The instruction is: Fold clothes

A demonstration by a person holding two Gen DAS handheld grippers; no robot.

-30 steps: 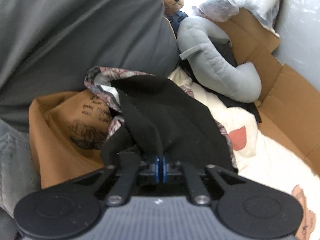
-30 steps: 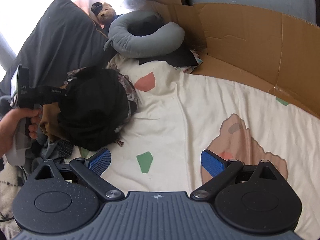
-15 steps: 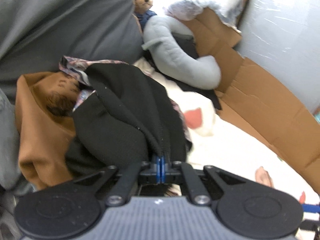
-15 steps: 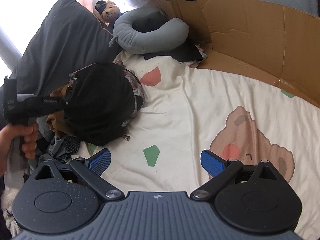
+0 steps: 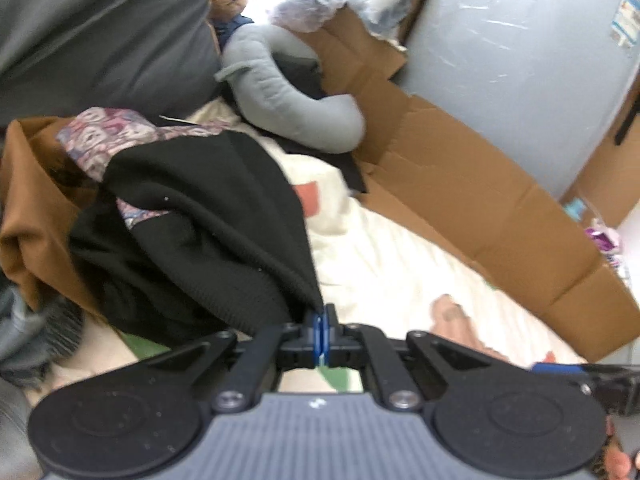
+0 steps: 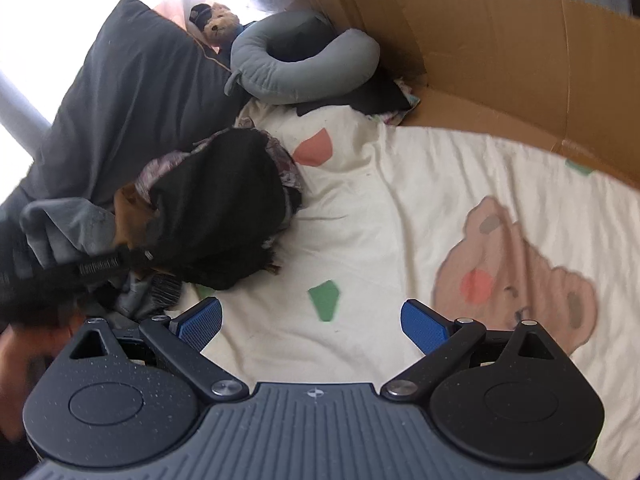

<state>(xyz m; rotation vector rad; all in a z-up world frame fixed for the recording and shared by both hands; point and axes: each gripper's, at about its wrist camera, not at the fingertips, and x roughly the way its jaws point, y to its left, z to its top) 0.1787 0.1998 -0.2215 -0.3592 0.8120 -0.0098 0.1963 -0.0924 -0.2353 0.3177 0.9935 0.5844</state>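
**Black garment pinched by L gripper, pile unfolded; R gripper idle**

Obs, L wrist view: left gripper [image 5: 321, 330] has its blue pads pressed together on an edge of the black garment [image 5: 200, 216], frame centre-left. Fabric runs taut from the pinch up into the heap, so part of it looks lifted, rest bunched. Under/behind it: a patterned cloth [image 5: 104, 140], a brown garment [image 5: 28, 208] at left edge, grey clothes [image 5: 24, 332] lower left. All crumpled, w/ no flat panels or clean creases.

Obs, R wrist view: right gripper [image 6: 312, 322] spread wide, nothing between the pads, hovering over bare bedsheet [image 6: 400, 200], frame bottom centre. Black garment [image 6: 224, 208] sits centre-left on the heap.

Progress (judgement): no folded item seen anywhere in either view. Every garment in the heap wants folding. Black piece is gripped but not spread out; whether it is coming off the heap or going back I cannot tell from one instant. Open sheet area mid-frame would fit a garment laid flat.

View diffs:
- L view only: the pinch point itself, knit texture of the black cloth, taut line to the pads.
- R view only: whole heap outline, size of free sheet, bear print [image 6: 516, 264] at right, L tool's body (blurred) at left edge.
- Both: neck pillow [image 6: 304, 68], dark pillow [image 6: 132, 100], cardboard [image 6: 500, 52] in upper frame.
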